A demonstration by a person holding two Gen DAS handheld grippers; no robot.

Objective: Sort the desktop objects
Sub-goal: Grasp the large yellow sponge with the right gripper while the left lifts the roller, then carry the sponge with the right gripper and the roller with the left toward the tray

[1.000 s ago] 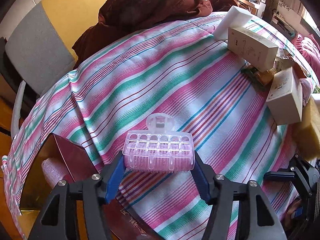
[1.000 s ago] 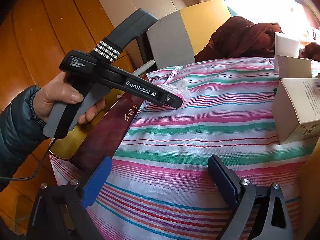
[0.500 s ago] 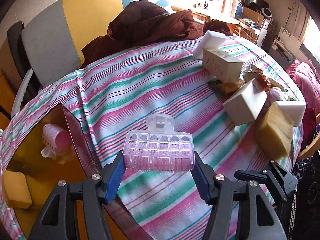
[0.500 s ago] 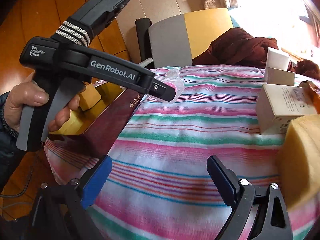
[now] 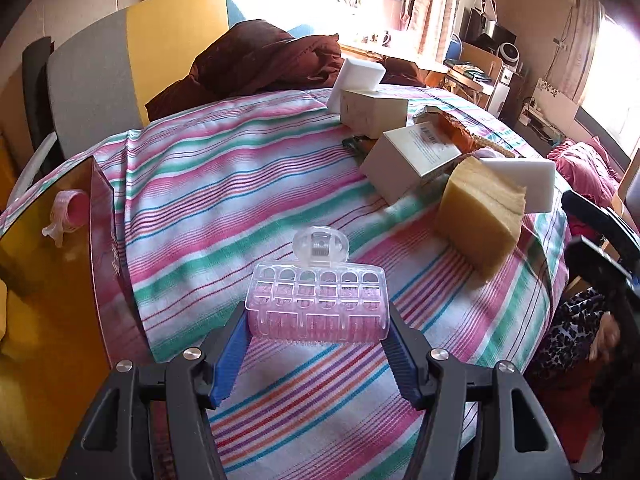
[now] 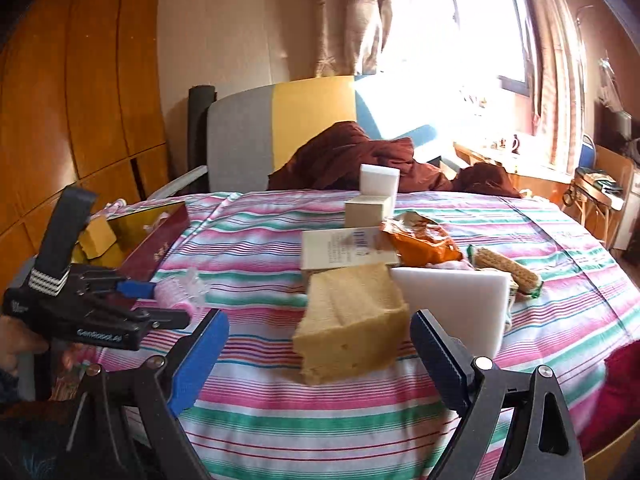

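I have the pink hair roller pinched between the blue pads of my left gripper, its clear clip tab pointing away from me, held up over the near part of the striped tabletop. Off to my left sits the open dark-red box with its gold lining, and a second pink roller lies inside it, against the far end. My right gripper hangs spread wide with nothing between its pads, aimed at the yellow sponge, which stands on the cloth just ahead of it. A white foam block leans right beside that sponge on its right. Behind them lie a cream carton with a barcode, an orange snack bag and a wafer packet, all close together. Farther back a smaller cream box stands with another white block touching it from behind. Beyond the table edge a dark-red garment is heaped against a grey and yellow chair.
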